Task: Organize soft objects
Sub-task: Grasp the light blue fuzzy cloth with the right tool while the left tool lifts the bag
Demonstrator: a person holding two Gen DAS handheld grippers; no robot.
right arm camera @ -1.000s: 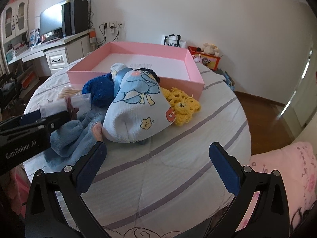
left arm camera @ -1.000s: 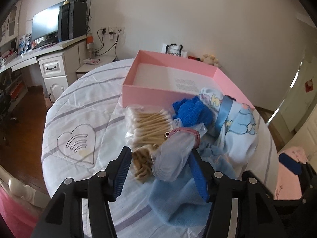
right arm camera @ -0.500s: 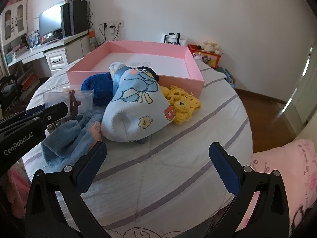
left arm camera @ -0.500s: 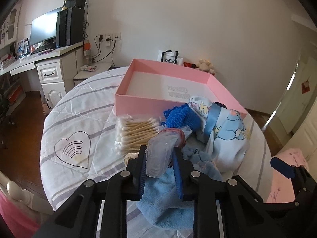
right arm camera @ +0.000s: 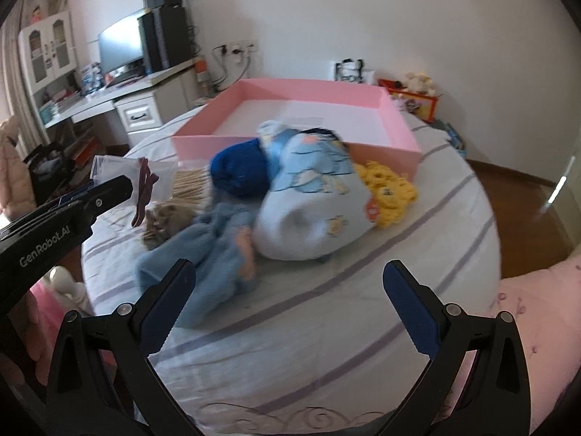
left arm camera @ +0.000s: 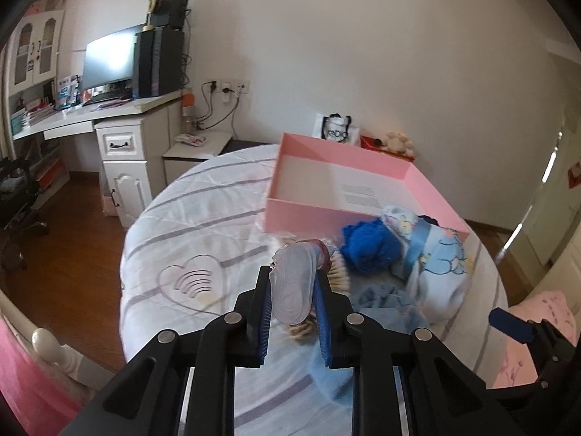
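My left gripper (left arm camera: 292, 280) is shut on a clear plastic pouch (left arm camera: 295, 259) with a dark red band and holds it above the white striped cover (left arm camera: 203, 225). The right wrist view shows that same pouch (right arm camera: 120, 170) raised at the left. Under it lie a pack of cotton swabs (right arm camera: 189, 185) and a light blue towel (right arm camera: 203, 254). A dark blue knit piece (right arm camera: 239, 170), a cartoon-print cloth (right arm camera: 316, 210) and a yellow knit piece (right arm camera: 392, 189) rest against the pink box (right arm camera: 196, 143). My right gripper (right arm camera: 288, 279) stands open in front of the pile, with nothing between its fingers.
The pink box (left arm camera: 308, 214) is open on top and shows only a white floor with print. A grey-brown bundle (right arm camera: 163, 225) lies beside the towel. A desk with a monitor (left arm camera: 105, 61) stands at the back left, over a wooden floor.
The left jaws shut on the clear pouch and lifted it off the pile toward the box. The right gripper stayed open, nearly in place.
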